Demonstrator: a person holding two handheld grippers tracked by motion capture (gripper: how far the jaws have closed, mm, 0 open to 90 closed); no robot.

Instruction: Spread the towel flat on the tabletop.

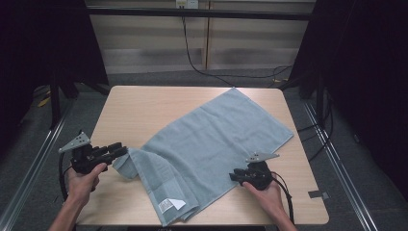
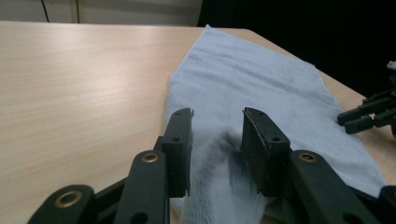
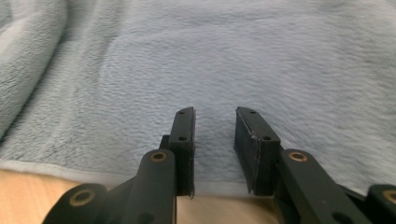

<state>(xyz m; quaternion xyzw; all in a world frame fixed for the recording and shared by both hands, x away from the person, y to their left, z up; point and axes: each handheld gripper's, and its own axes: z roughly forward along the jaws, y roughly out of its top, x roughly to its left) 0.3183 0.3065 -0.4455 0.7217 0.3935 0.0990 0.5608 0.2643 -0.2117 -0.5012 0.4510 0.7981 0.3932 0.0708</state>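
1. Pale blue-grey terry: the towel [image 1: 211,144] lies slantwise on the surface [image 1: 144,108], one corner reaching the far edge, the other end near the near edge.
2. At the near edge, the towel's nearest corner is turned up, showing a white label [image 1: 169,204].
3. The left hand [image 1: 82,180] comes in at the near left corner, holding the left tool [image 1: 118,150], which points right toward the towel's left end.
4. That end is bunched into a rolled fold [image 1: 126,163], touching the left tool's tips.
5. In the left gripper view, the left tool [image 2: 217,135] has its jaws apart with a hump of towel [image 2: 219,182] rising between them; the pads do not press on it, so the tool is open around the fold.
6. The right hand [image 1: 267,192] comes in near the near right corner, holding the right tool [image 1: 234,177] at the towel's near right edge, pointing left.
7. In the right gripper view, the right tool [image 3: 215,135] is open, its jaws spread with flat towel [image 3: 233,60] seen between them and the hem running under the tips; whether they touch the cloth I cannot tell.
8. In the left gripper view, the right tool's jaw tips [image 2: 366,114] show at the towel's far side.
9. Beyond the towel, the far left part of the surface is bare wood.
10. Past the far edge, a black cable [image 1: 202,67] trails over the floor.
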